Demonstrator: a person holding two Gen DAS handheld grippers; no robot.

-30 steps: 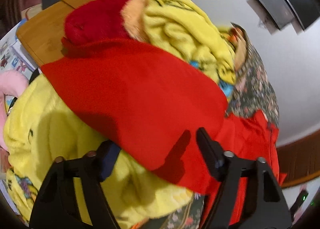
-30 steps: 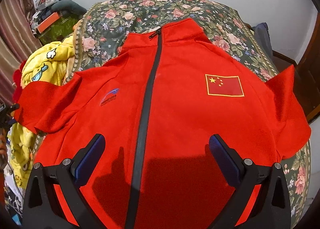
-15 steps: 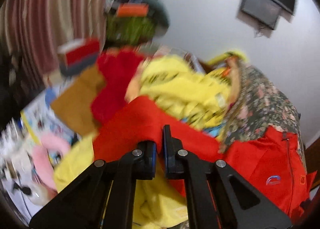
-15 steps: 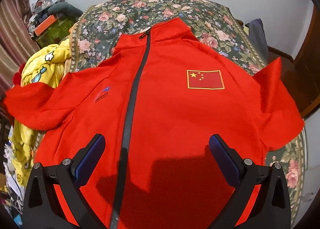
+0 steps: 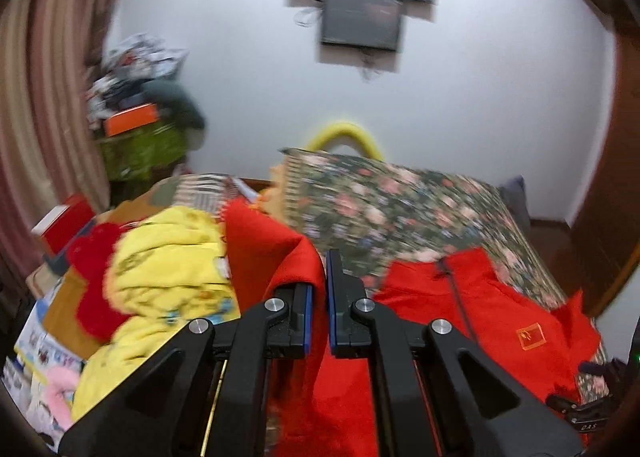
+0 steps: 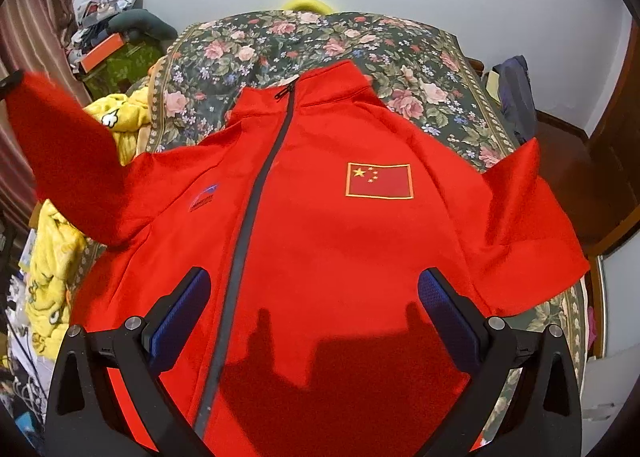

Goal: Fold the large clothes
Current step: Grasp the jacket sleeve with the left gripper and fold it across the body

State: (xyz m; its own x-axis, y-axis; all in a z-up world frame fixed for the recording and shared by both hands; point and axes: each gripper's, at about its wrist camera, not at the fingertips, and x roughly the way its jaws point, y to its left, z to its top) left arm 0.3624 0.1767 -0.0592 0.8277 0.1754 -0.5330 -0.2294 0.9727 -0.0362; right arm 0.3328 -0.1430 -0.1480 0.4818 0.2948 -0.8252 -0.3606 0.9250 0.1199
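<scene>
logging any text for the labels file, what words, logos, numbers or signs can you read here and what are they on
No word or number reads clearly.
Flag patch, red with yellow stars, no lettering: on the chest of the red jacket.
Small blue logo on the jacket's other chest side: its lettering is too small to read.
"DAS"-like marking on a dark object at the left view's edge: too blurred to be sure.
Prints on the yellow blanket: drawings only.

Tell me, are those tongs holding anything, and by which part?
The left tongs pinch the red jacket by its sleeve, lifted off the bed. The right tongs are open, holding nothing.
</scene>
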